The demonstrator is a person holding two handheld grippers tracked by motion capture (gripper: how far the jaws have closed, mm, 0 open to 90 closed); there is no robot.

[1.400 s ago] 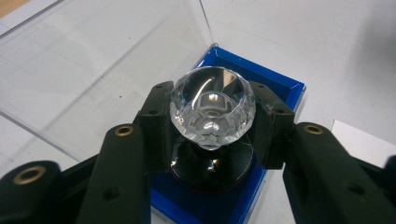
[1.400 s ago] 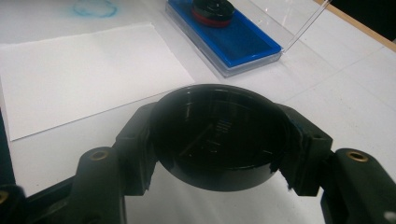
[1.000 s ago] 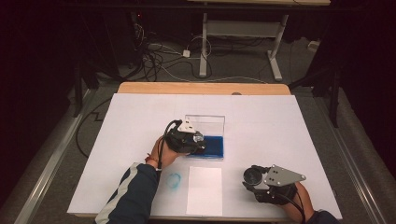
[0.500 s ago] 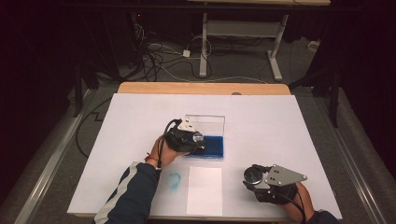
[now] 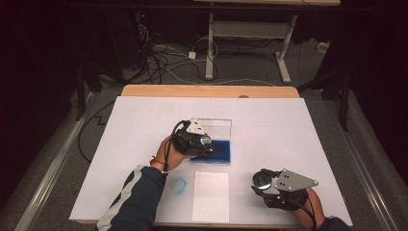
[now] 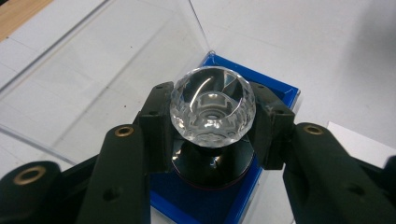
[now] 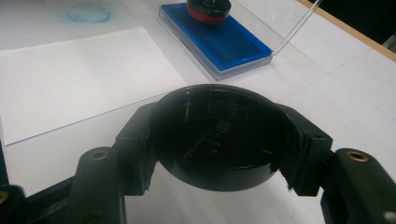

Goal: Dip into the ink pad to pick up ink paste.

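My left gripper (image 6: 212, 128) is shut on a stamp (image 6: 212, 112) with a clear faceted knob. The stamp's black base rests on the blue ink pad (image 6: 275, 91), whose clear lid (image 6: 102, 79) stands open behind. In the high view this left gripper (image 5: 204, 144) is over the left end of the ink pad (image 5: 220, 150). My right gripper (image 7: 217, 144) is shut on a round black cap (image 7: 217, 135). It hovers near the table's front right, where the high view shows the right gripper (image 5: 262, 180).
A white sheet of paper (image 5: 210, 195) lies at the front centre, with a blue ring print (image 5: 178, 186) on the table cover to its left. A wooden table edge (image 5: 207, 90) runs along the back. Floor cables lie beyond.
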